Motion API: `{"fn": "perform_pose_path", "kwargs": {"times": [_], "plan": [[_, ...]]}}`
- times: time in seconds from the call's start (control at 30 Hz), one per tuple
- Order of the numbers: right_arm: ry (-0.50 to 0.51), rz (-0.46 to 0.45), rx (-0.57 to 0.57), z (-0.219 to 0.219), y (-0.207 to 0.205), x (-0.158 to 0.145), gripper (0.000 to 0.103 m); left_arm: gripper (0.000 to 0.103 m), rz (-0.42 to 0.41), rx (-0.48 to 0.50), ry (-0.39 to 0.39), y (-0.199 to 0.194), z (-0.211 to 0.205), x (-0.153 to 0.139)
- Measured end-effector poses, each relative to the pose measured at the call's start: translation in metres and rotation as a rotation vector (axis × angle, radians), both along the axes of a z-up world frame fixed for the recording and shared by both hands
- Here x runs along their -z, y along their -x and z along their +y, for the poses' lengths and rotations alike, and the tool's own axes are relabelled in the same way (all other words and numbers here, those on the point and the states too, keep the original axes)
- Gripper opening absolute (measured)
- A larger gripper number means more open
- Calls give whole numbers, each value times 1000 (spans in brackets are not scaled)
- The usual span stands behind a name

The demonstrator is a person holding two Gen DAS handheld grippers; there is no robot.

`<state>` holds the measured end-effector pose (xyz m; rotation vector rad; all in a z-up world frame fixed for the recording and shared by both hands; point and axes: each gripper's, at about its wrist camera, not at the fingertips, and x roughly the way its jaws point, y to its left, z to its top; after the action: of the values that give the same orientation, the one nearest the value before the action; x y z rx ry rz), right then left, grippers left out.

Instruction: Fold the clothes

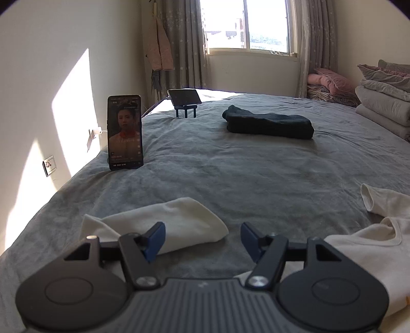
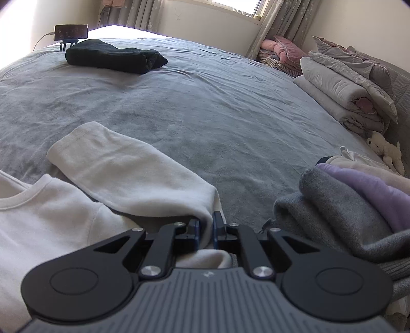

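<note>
Left hand-held gripper [image 1: 202,237]: jaws spread wide, nothing between them, low over the bed [image 1: 230,169]. Its left pad [image 1: 153,240] overlaps the near edge of a cream sleeve [image 1: 169,225] in the frame; contact unclear.

Right hand-held gripper [image 2: 206,230]: jaws pressed together, pinching the other sleeve [image 2: 133,176] at its near end, bottom centre of the right wrist view. That sleeve runs up-left from the pinch, cuff toward mid-left of frame.

Cream shirt [image 2: 46,212]: flat on the bed, lower left of the right view, round neckline visible. In the left view its body sits at lower right [image 1: 364,246].

Dark folded garment [image 1: 269,124]: upper centre of the left view, well apart from the shirt.

Clothes pile [image 2: 353,205], grey and purple: lower right of the right view, just beside the right gripper.

Phone [image 1: 125,132]: upright, screen lit, left of frame on the bed edge. Second phone on a stand [image 1: 185,98] further up, near the window [image 1: 247,24].

Folded quilts [image 2: 340,94]: right edge. Small white plush [image 2: 387,151] just below them.
</note>
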<state>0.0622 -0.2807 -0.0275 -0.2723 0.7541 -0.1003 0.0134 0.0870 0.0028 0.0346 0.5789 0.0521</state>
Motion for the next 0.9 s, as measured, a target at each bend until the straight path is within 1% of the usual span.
{"fn": "perform_pose_path", "kwargs": {"times": [0.03,0.1,0.13,0.17,0.2,0.33,0.4,0.47,0.5,0.7,0.77,0.83,0.87,0.9], "plan": [[2,-4,-7,0,2,-1,11,67,9,13,1,-1,-2,1],[-11,-4,-24,1,6,-5,28,68,24,35,19,-2,-3,2],[-21,-8,-37,1,8,-8,34,69,31,44,31,-3,-2,3],[-33,-18,-55,2,12,-11,47,69,39,53,43,-3,-2,3],[-40,-33,-73,3,15,-15,51,69,48,63,57,-4,-1,4],[-88,-83,-157,11,27,-30,51,69,78,105,101,-6,1,8],[-138,-78,-219,16,31,-34,51,69,89,128,114,-6,2,9],[-186,-50,-283,22,32,-33,51,69,101,150,127,-5,3,11],[-192,-37,-295,25,31,-32,51,69,107,162,133,-5,3,12],[-172,52,-322,35,24,-12,51,68,142,231,171,-4,5,16],[-172,67,-327,35,25,-9,50,67,148,274,153,0,2,18],[-175,78,-341,36,27,-9,41,66,154,320,130,5,-1,19],[-180,86,-351,38,29,-10,34,65,157,343,118,8,-2,20],[-175,92,-359,40,30,-10,32,64,160,360,109,10,-3,21]]}}
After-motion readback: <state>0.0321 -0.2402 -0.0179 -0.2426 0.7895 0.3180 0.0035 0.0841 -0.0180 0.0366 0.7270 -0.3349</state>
